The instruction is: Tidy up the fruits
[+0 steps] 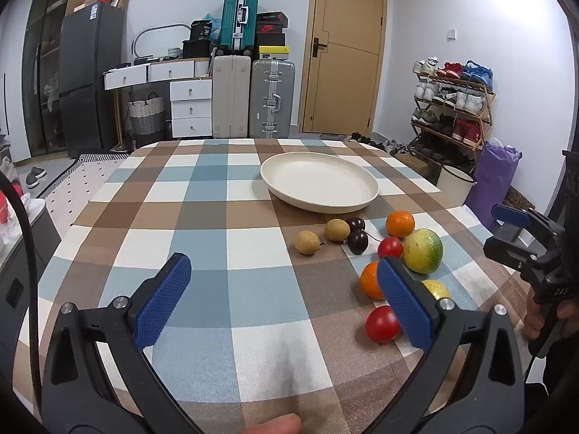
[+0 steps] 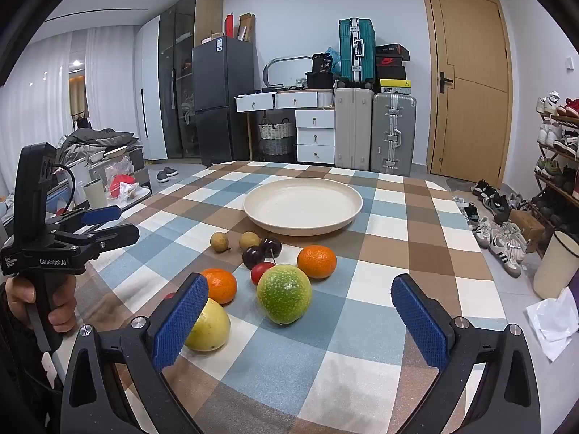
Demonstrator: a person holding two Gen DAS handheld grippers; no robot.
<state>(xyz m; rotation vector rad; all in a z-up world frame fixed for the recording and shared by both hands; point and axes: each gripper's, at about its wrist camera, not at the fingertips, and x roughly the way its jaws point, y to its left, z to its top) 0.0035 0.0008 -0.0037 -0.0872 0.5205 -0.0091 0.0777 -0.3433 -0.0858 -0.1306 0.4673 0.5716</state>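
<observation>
Ahead of the left gripper's fingers (image 1: 173, 282) the table (image 1: 202, 217) lies bare up to the plate (image 1: 318, 186), while clustered fruits (image 2: 284, 293) crowd the room between and beyond the right gripper's fingers (image 2: 416, 311).

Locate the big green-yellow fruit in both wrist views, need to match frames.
Left wrist: the green-yellow fruit sits right of centre, just above the left gripper's right finger, beside a red tomato.
Right wrist: the green-yellow fruit sits at centre, between the open fingers of the right gripper, untouched.
Shared landmark: the empty cream plate lies beyond the fruit.
</observation>
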